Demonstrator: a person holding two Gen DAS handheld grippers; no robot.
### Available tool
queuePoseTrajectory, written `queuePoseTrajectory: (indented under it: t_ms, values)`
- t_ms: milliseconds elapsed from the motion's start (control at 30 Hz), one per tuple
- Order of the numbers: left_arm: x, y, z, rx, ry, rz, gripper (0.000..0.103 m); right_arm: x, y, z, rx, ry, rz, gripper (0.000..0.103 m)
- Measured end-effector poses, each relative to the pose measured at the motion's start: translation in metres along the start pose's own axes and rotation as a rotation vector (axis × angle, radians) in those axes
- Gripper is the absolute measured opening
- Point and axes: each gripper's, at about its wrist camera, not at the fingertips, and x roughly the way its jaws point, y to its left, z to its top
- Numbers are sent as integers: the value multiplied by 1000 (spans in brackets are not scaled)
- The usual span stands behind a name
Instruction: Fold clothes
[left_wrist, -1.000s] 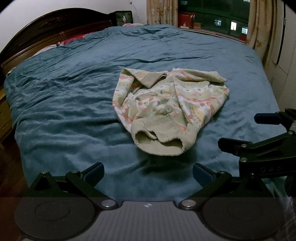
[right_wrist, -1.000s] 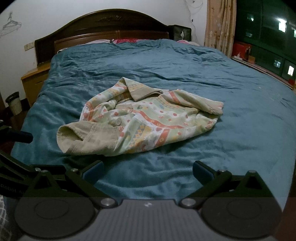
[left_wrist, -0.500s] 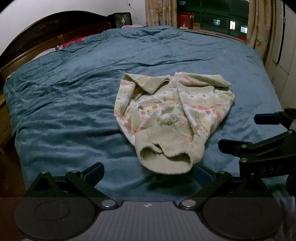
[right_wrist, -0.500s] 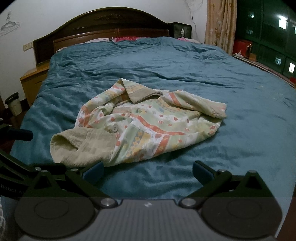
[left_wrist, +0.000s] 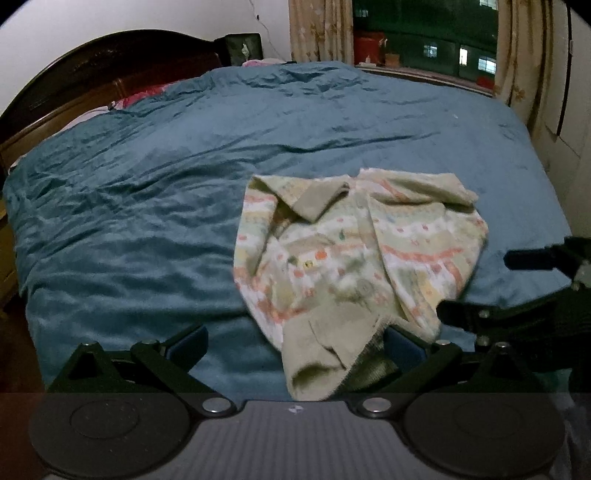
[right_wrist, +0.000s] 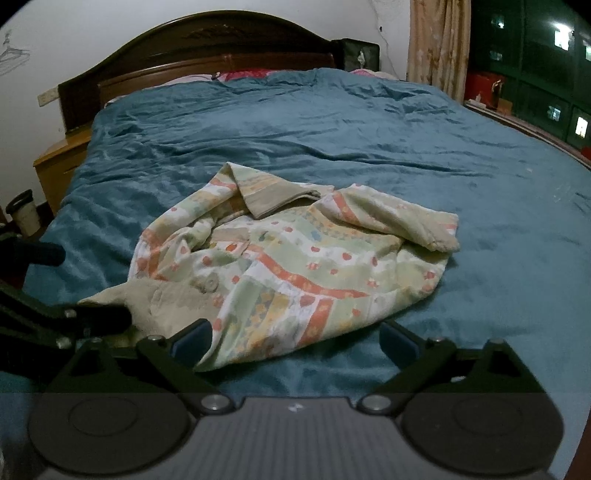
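Note:
A crumpled pastel shirt (left_wrist: 354, 254) with orange stripes, small prints and a beige collar lies on the blue bedspread (left_wrist: 147, 221). Its beige sleeve cuff (left_wrist: 317, 358) reaches in between the fingers of my left gripper (left_wrist: 295, 343), which is open, the cuff nearest the right pad. In the right wrist view the shirt (right_wrist: 295, 258) spreads across the middle, and its lower hem (right_wrist: 236, 343) lies inside my open right gripper (right_wrist: 295, 341), against the left pad. Each gripper shows at the edge of the other's view: the right gripper (left_wrist: 517, 314), the left gripper (right_wrist: 55, 317).
A dark wooden headboard (right_wrist: 207, 40) stands at the far end of the bed. A wooden nightstand (right_wrist: 59, 162) and a dark cup (right_wrist: 24, 214) sit at the left. Curtains (right_wrist: 436, 40) and a night window (right_wrist: 535, 55) are at the right.
Both grippers have moved forward and down toward the shirt. The cuff now sits between the left fingers and the hem between the right fingers. Both stay open.

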Motion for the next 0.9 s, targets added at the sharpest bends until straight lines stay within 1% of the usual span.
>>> queuePoseTrajectory:
  t_ms: [333,433,467,567,633,767,867,900]
  values:
    - [28,12,20,-17,14,15,100,23,-2,18,2,13,-5,95]
    - [35,15,24,-22,21,22,97,28,-2,22,2,14,-7,95]
    - [38,17,26,-25,23,25,95,30,-2,23,2,14,-8,95]
    - [48,24,34,-40,28,43,94,36,-4,29,2,17,-12,92]
    - [56,31,41,-61,30,56,94,41,-6,34,3,15,-16,87]
    - [74,49,55,-112,42,89,94,53,-10,47,24,19,-21,82]
    - [90,61,63,-137,65,83,94,64,-9,56,24,23,-20,81]
    - [95,64,64,-140,75,75,91,68,-9,59,24,24,-20,80]
